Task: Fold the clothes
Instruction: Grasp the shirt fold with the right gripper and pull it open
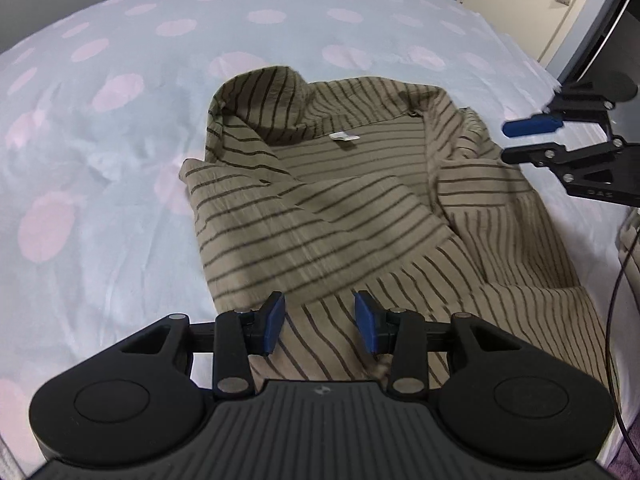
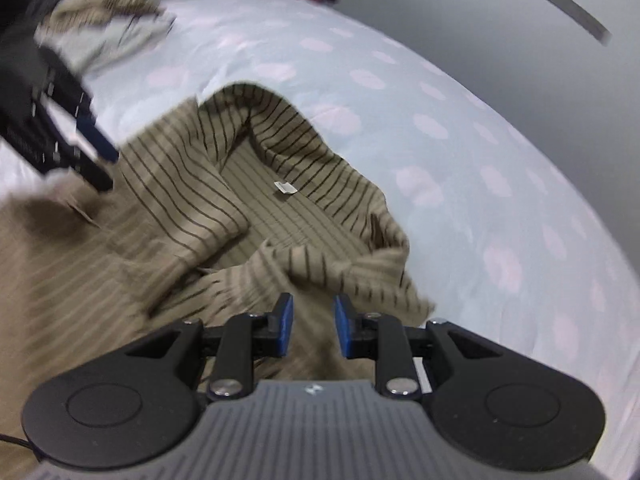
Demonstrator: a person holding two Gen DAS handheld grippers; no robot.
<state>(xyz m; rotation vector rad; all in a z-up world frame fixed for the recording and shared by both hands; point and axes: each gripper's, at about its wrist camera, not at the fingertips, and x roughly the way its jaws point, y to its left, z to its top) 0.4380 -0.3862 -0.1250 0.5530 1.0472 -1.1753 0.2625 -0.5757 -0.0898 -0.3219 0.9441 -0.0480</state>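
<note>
The right hand-held gripper [image 1: 520,140], at three o'clock in the left wrist view, bears raised letters that look like "DAS". The white tag [image 1: 343,137] inside the striped garment [image 1: 320,216] is too small to read.

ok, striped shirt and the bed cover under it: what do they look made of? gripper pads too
Striped shirt: looks like a light woven fabric, matte and crinkled, perhaps cotton or linen; it creases softly.
Bed cover: thin smooth cloth, matte, fine wrinkles, printed pink dots.
Blue pads on the left gripper fingers: probably rubber or soft plastic, dull finish; cannot tell which.
</note>
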